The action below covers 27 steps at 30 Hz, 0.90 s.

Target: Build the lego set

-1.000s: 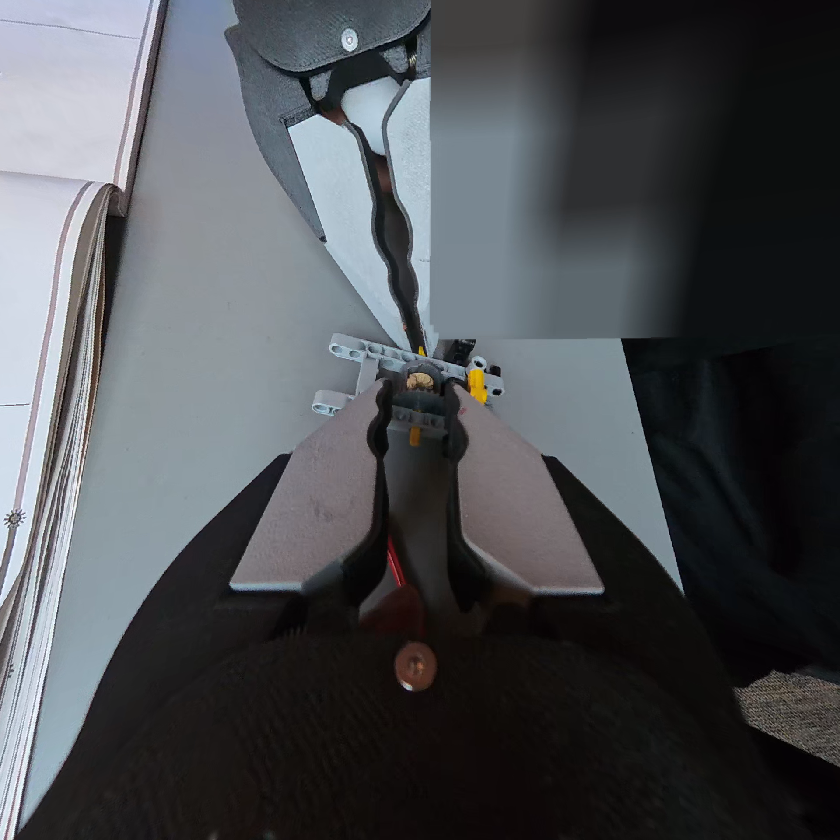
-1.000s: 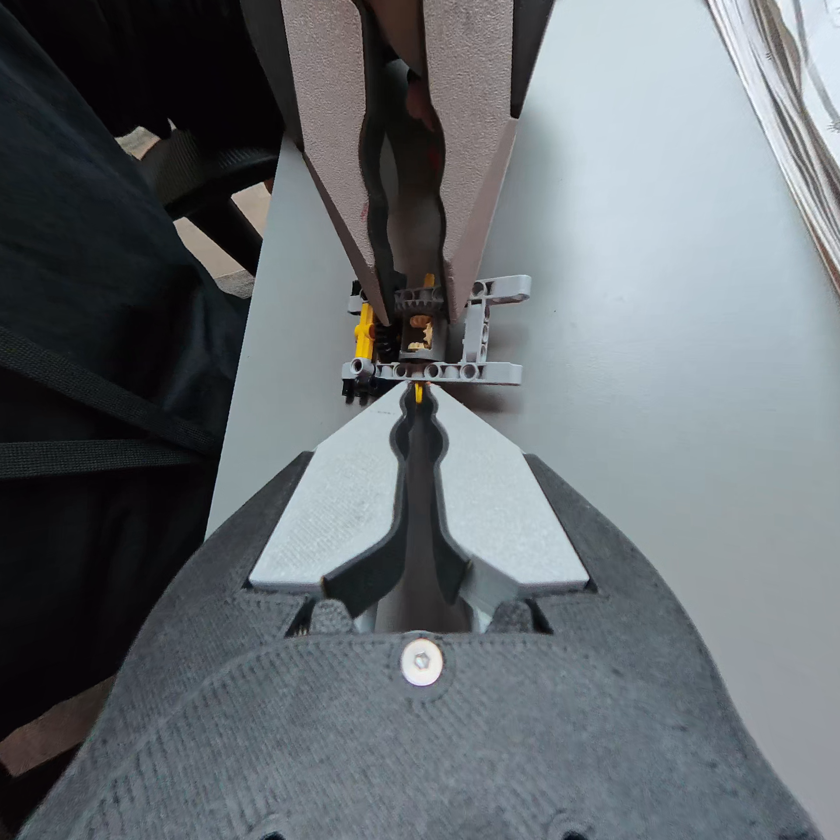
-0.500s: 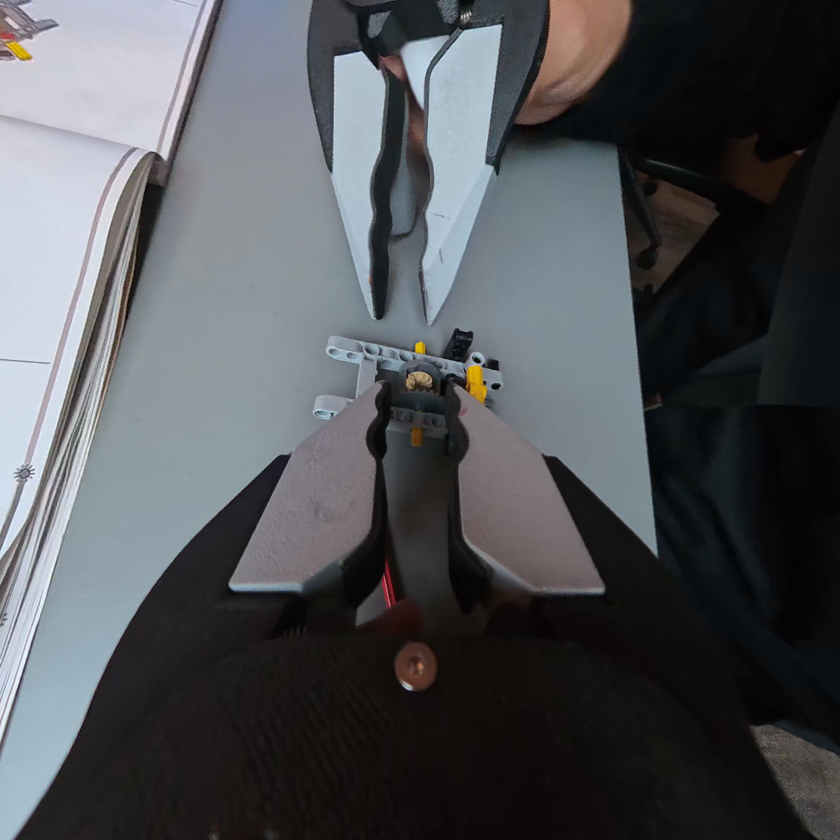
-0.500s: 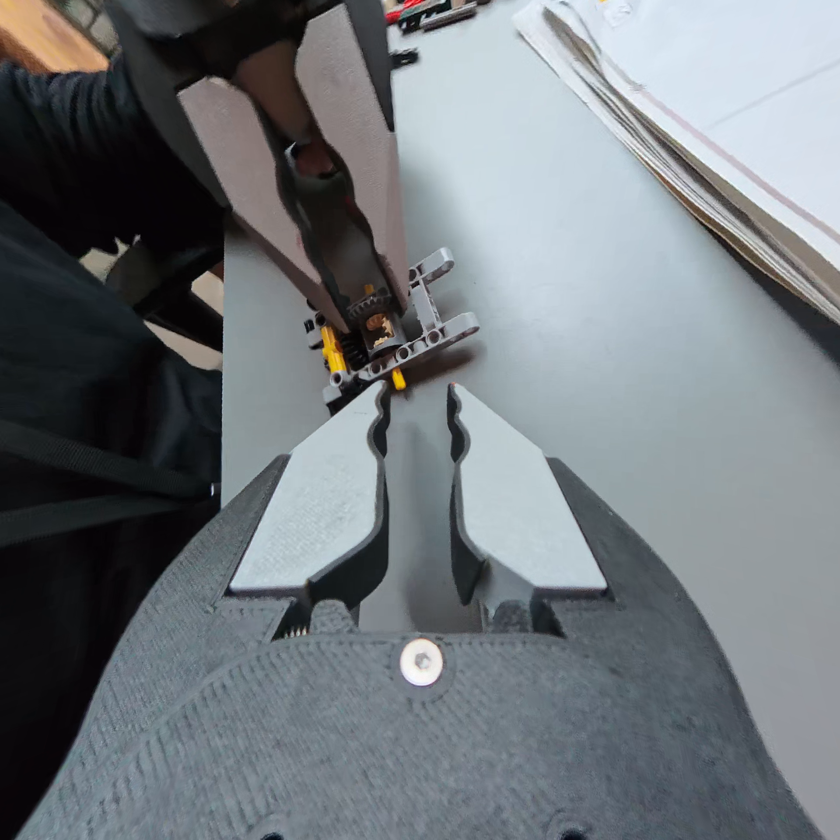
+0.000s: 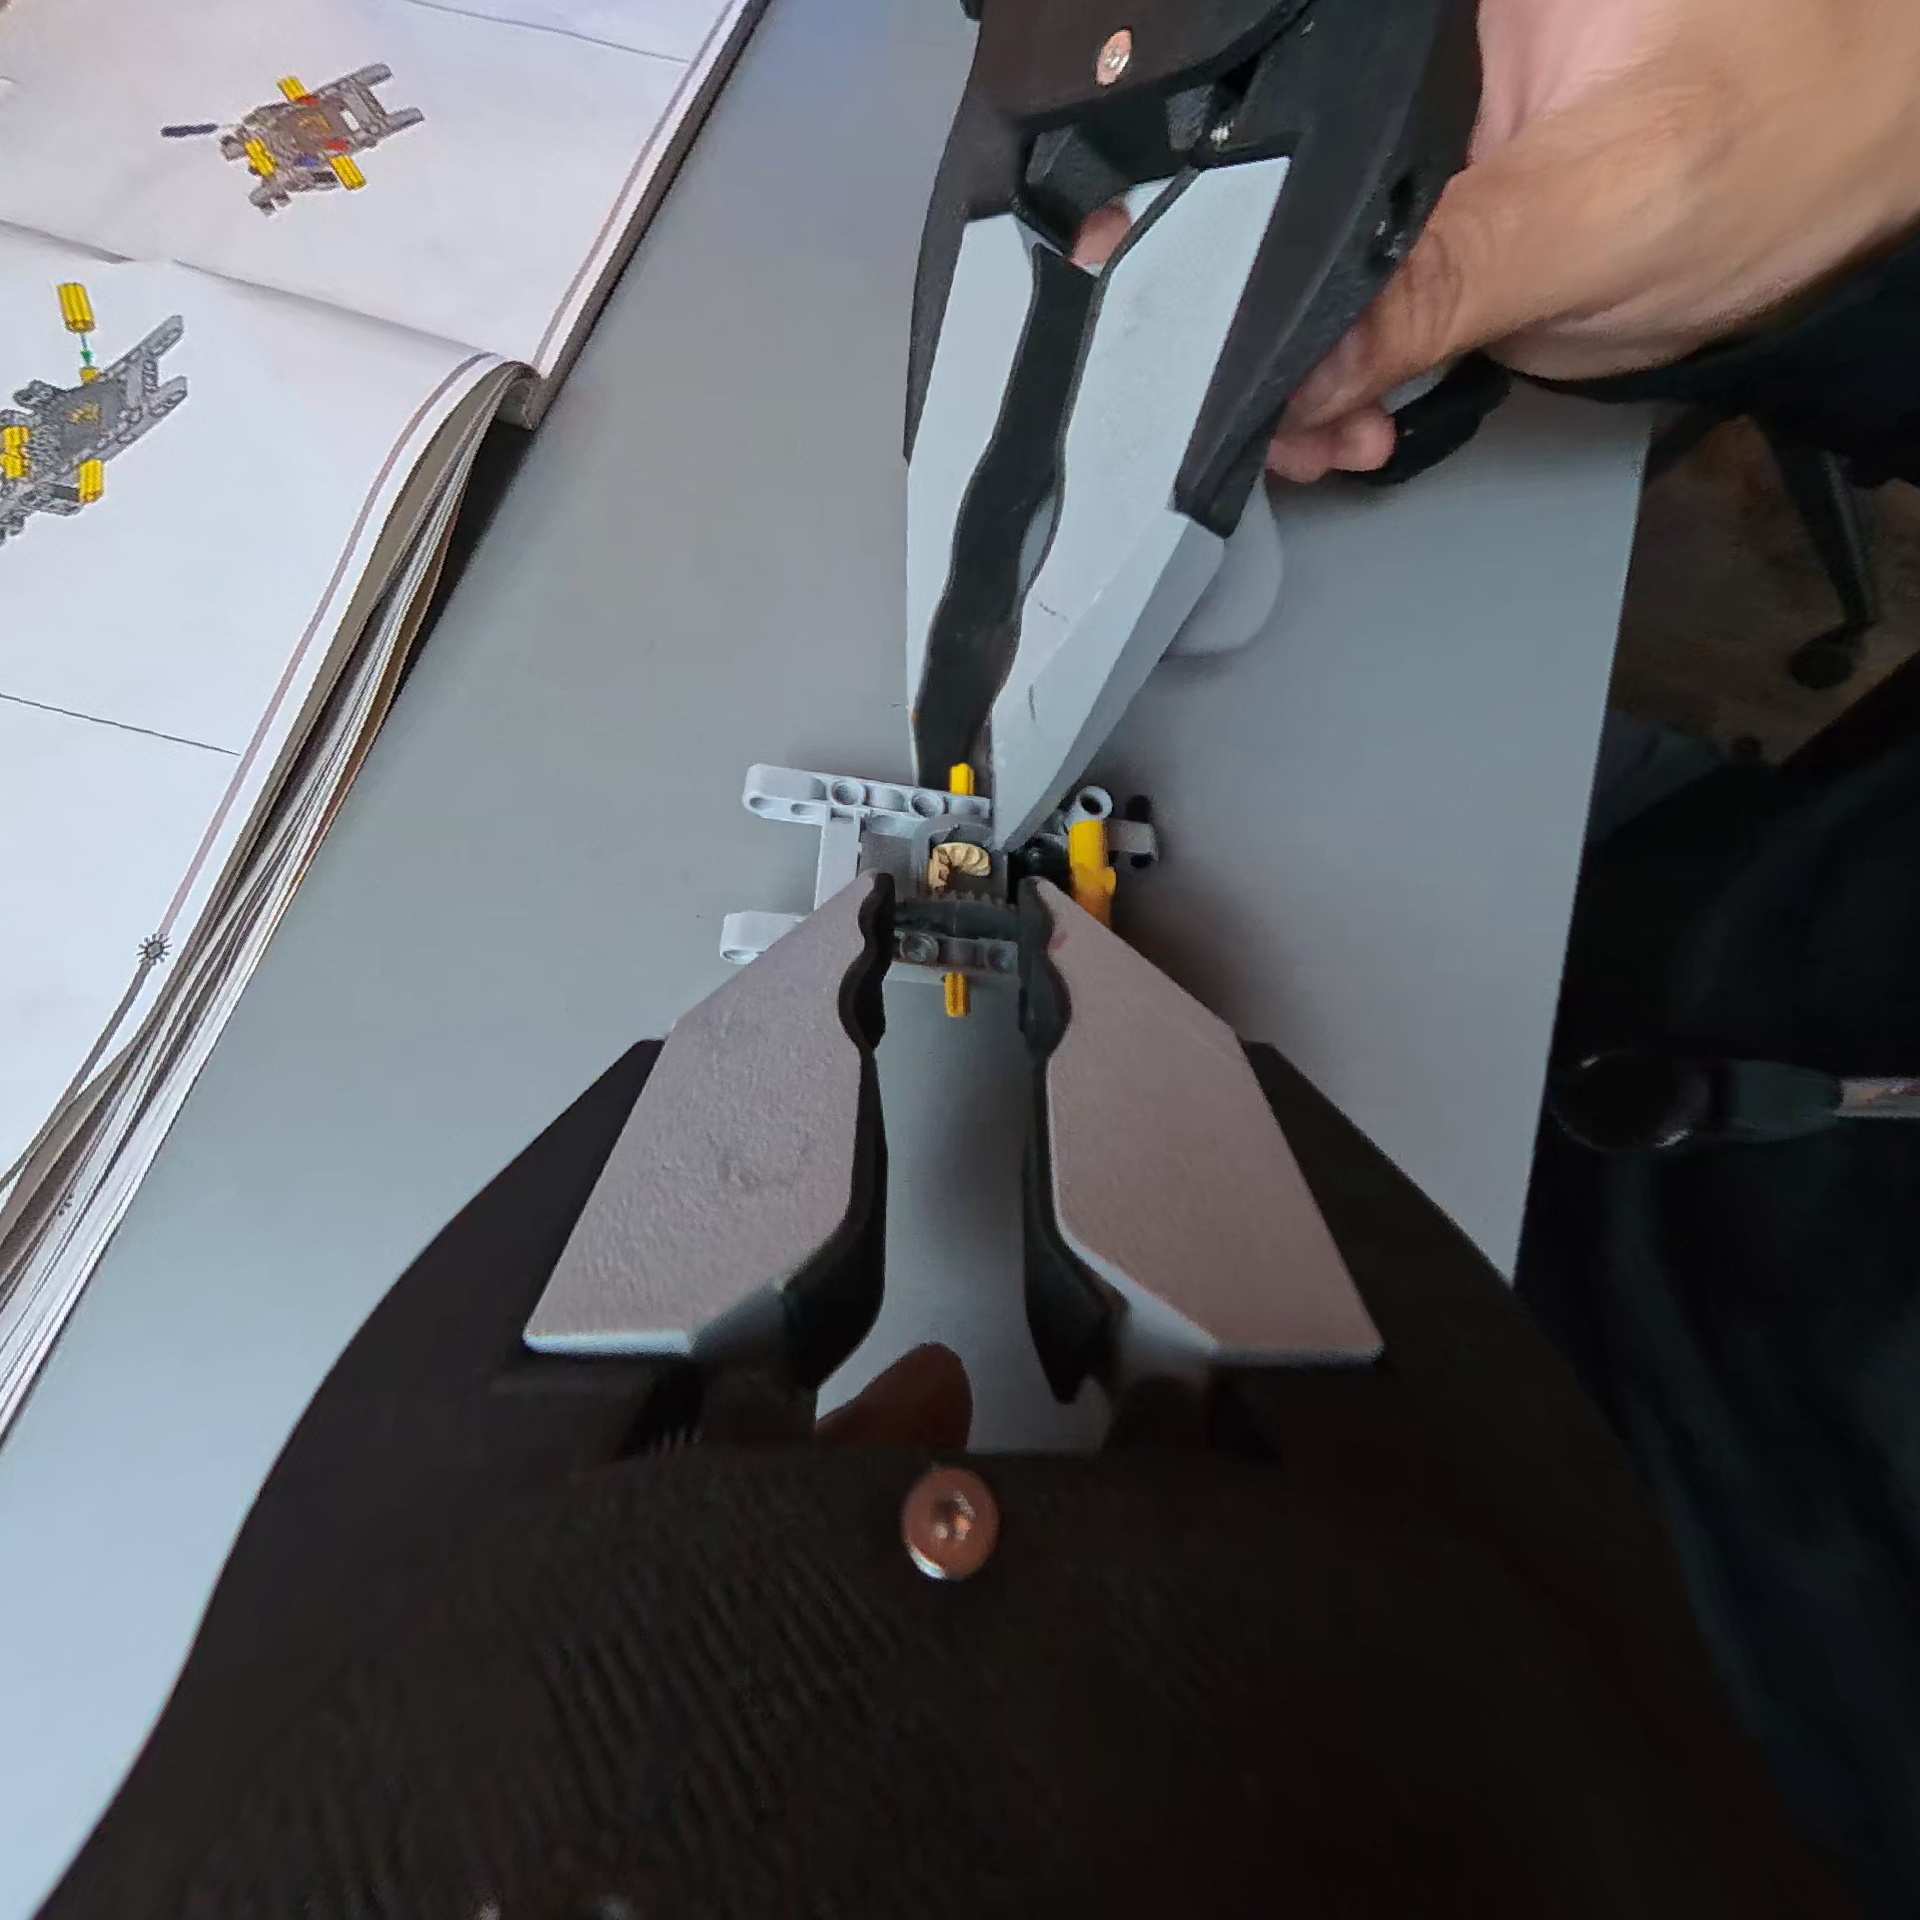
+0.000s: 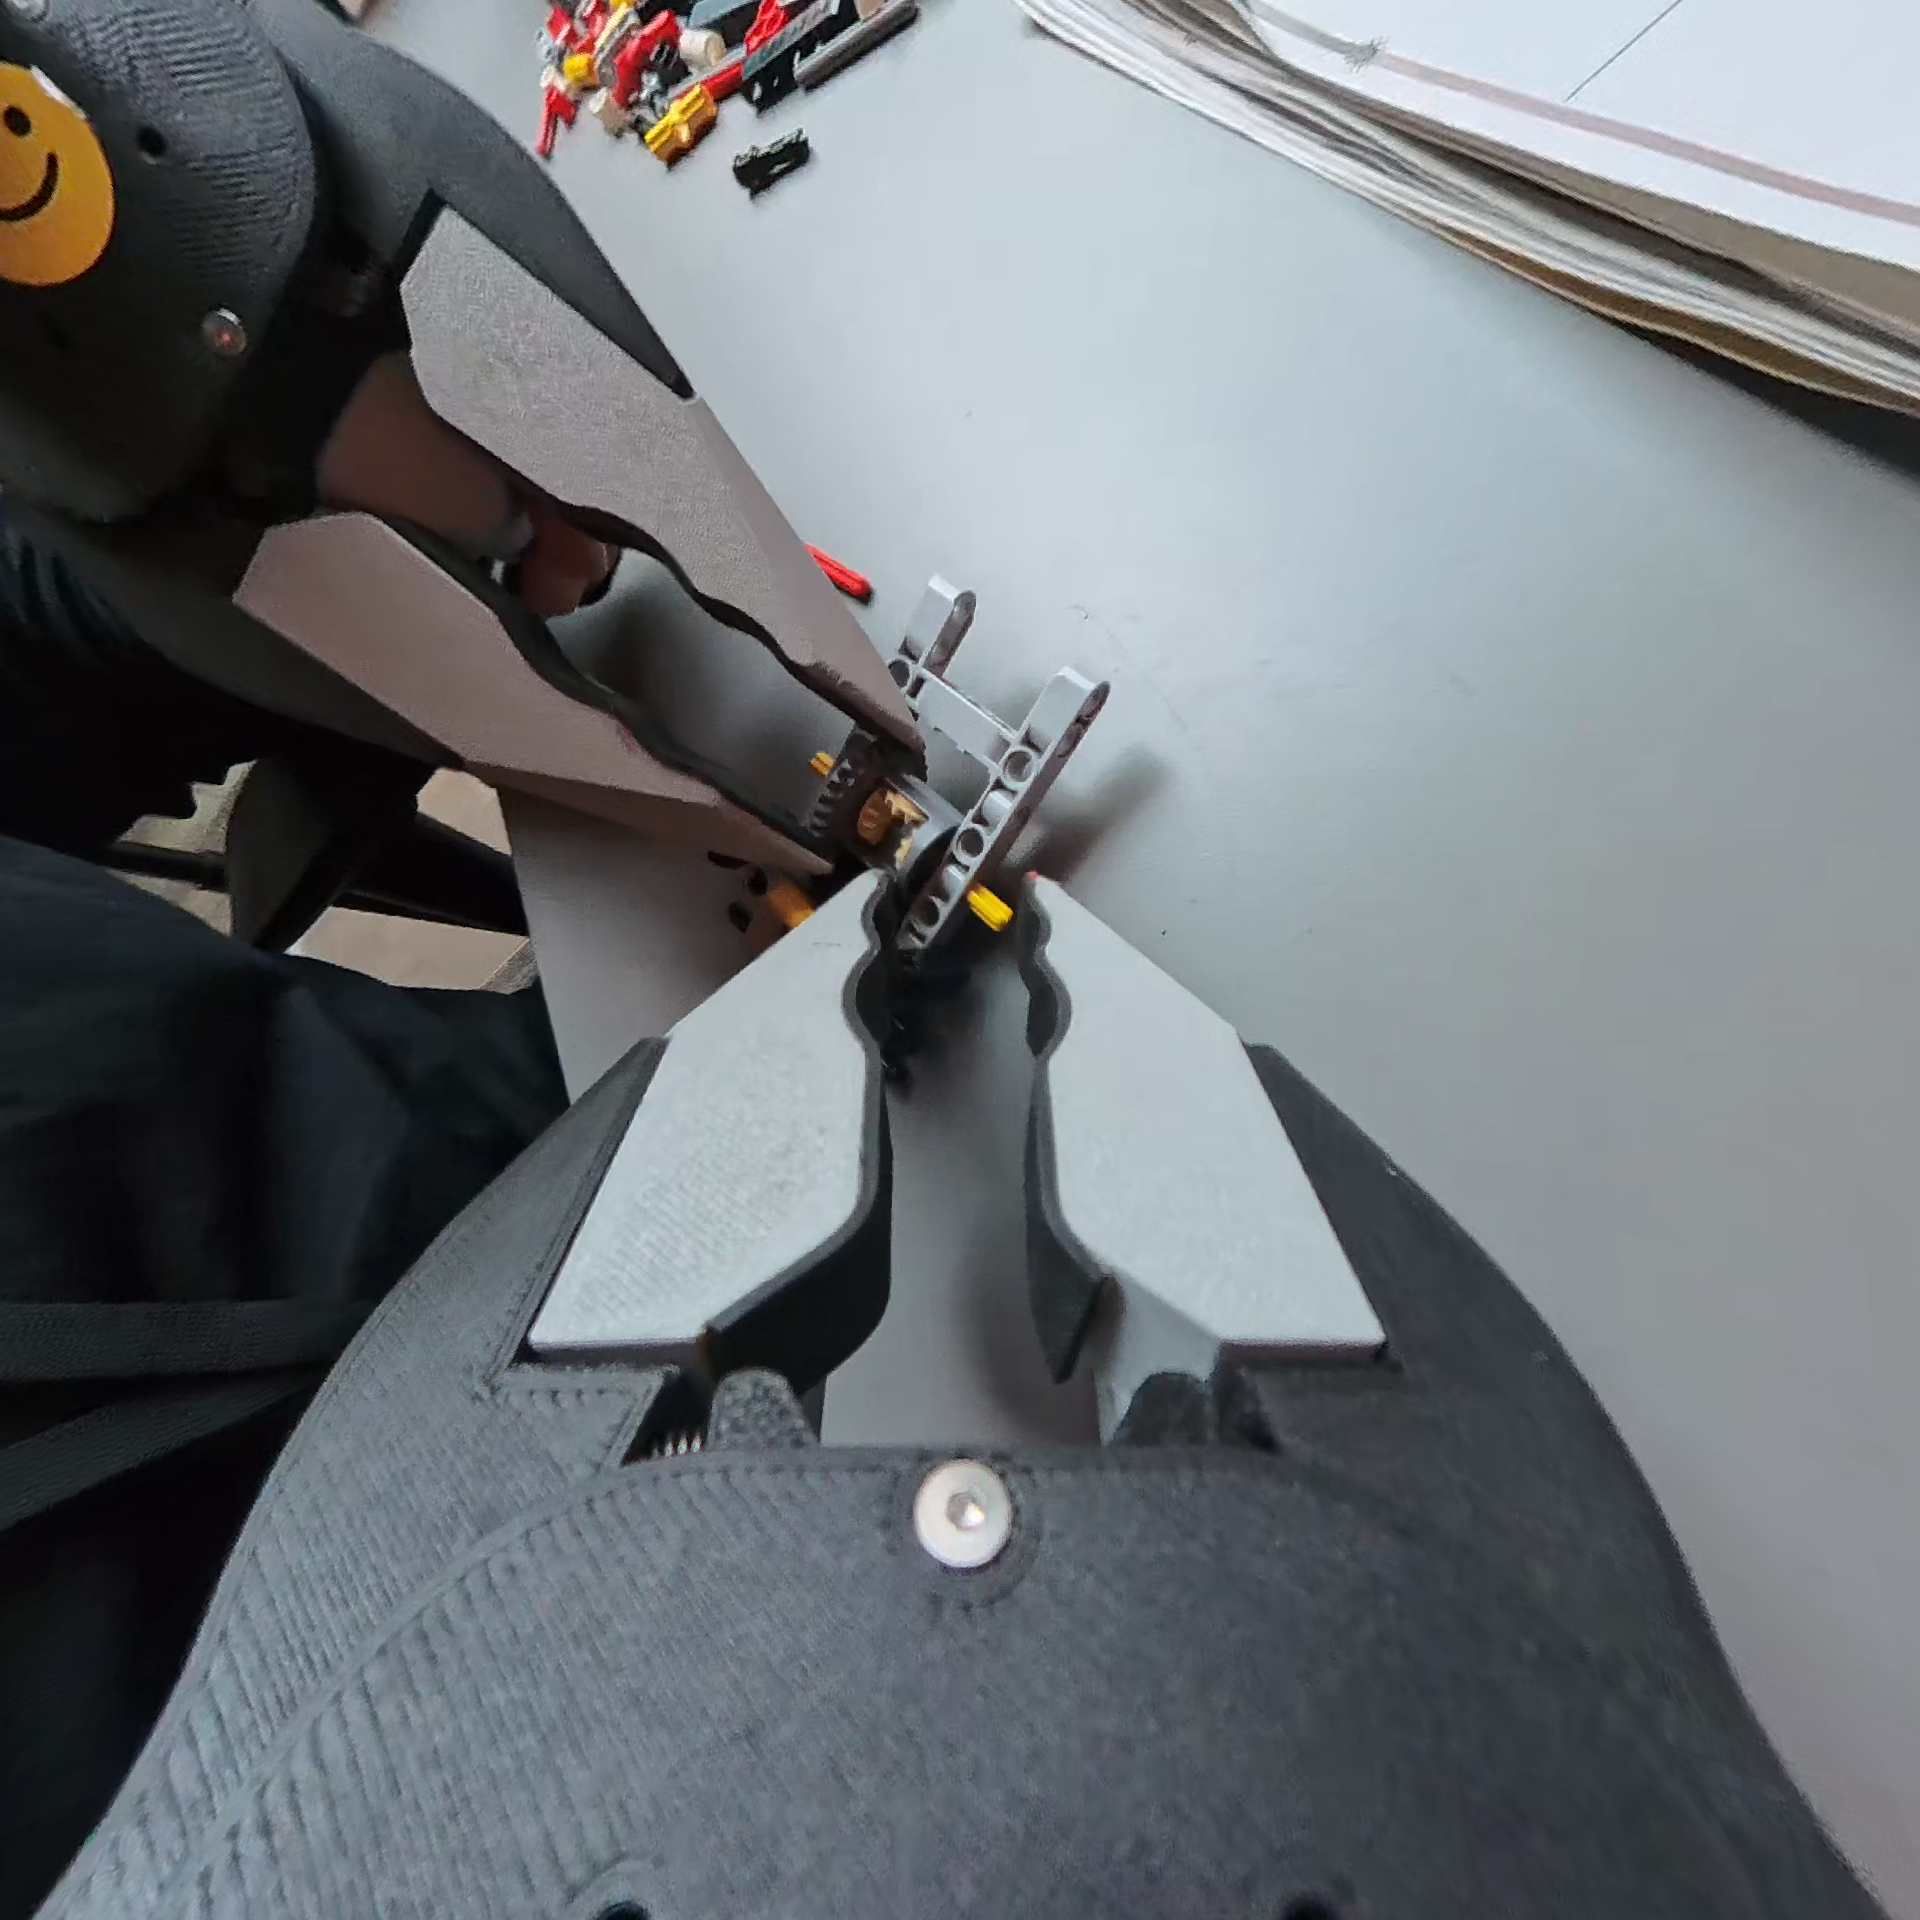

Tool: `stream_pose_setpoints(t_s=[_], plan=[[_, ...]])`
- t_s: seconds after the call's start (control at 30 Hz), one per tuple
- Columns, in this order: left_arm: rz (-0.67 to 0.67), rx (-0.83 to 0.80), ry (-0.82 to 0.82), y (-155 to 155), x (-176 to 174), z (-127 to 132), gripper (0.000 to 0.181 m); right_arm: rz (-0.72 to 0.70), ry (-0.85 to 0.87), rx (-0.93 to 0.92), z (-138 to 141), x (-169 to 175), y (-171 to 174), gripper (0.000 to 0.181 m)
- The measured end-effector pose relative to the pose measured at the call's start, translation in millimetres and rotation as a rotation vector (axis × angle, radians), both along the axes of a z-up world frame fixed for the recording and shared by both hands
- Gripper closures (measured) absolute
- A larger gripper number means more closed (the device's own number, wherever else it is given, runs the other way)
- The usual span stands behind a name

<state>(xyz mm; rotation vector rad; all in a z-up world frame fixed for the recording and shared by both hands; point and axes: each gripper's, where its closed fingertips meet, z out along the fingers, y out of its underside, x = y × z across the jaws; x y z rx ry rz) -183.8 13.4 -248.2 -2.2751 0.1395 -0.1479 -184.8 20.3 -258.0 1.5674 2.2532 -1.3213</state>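
Observation:
A small lego assembly [image 5: 831, 800] of light grey beams, dark gears, a tan gear and yellow axles rests on the grey table [image 5: 623, 675]. My left gripper [image 5: 956, 920] is shut on its dark gear block. My right gripper [image 5: 961, 795] comes in from the far side, tilted and open. Its tips sit on either side of a yellow axle [image 5: 961, 779] sticking out of the long beam. In the right wrist view, my right gripper [image 6: 956, 888] is open around the beam end of the assembly [image 6: 1023, 769] and the yellow axle [image 6: 989, 910]. The left gripper [image 6: 873, 802] holds the assembly from the upper left.
An open instruction booklet [image 5: 260, 520] lies to the left, and shows at the upper right in the right wrist view [image 6: 1558, 156]. A pile of loose pieces [image 6: 675, 73], a black piece [image 6: 771, 161] and a red piece [image 6: 842, 571] lie beyond. The table edge [image 5: 1579, 935] is close. Both grippers' tips are close together, under 4 cm apart. My left gripper's tips are some 20 cm from the black piece [image 6: 771, 161].
My right gripper was shut at the yellow axle, then opened and pulled back. Now it is tilted and back at the beam, still open. My left gripper has kept its hold.

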Motion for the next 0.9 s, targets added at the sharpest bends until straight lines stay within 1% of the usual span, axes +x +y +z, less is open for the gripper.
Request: stream_pose_setpoints(t_s=[0.13, 0.33, 0.4, 0.43, 0.57, 0.63, 0.7, 0.8, 0.9], plan=[[0.028, 0.006, 0.014, 1.4, 1.5, 0.3, 0.161, -0.031, 0.022, 0.051, 1.2, -3.1, -1.2, 0.165], [0.053, 0.024, 0.047, 2.5, 2.7, 1.4, 0.163, -0.057, 0.005, 0.097, -1.1, -3.6, -3.0, 0.165], [0.047, 0.037, 0.069, 3.6, 4.4, 2.3, 0.17, -0.052, -0.003, 0.118, -2.9, -2.1, -4.7, 0.165], [0.023, 0.045, 0.058, 3.4, 8.8, 3.1, 0.181, -0.049, -0.001, 0.125, -3.5, -1.7, -5.3, 0.166], [0.008, 0.06, 0.01, 0.5, 12.6, 6.5, 0.181, -0.051, 0.013, 0.13, -3.4, -3.0, -3.9, 0.166], [0.005, 0.065, -0.003, -4.1, 13.6, 11.3, 0.167, -0.057, 0.02, 0.125, -3.0, -4.1, -1.1, 0.166], [0.03, 0.075, -0.015, -9.9, 9.7, 16.0, 0.154, -0.046, 0.038, 0.106, -0.7, -4.5, -0.6, 0.166], [0.063, 0.059, -0.046, -16.7, 4.1, 13.5, 0.14, -0.042, 0.011, 0.05, -1.9, -3.0, 1.6, 0.166], [0.072, 0.035, -0.068, -17.3, 0.6, 6.7, 0.139, -0.043, 0.014, -0.039, 3.5, -3.9, 3.5, 0.167]])
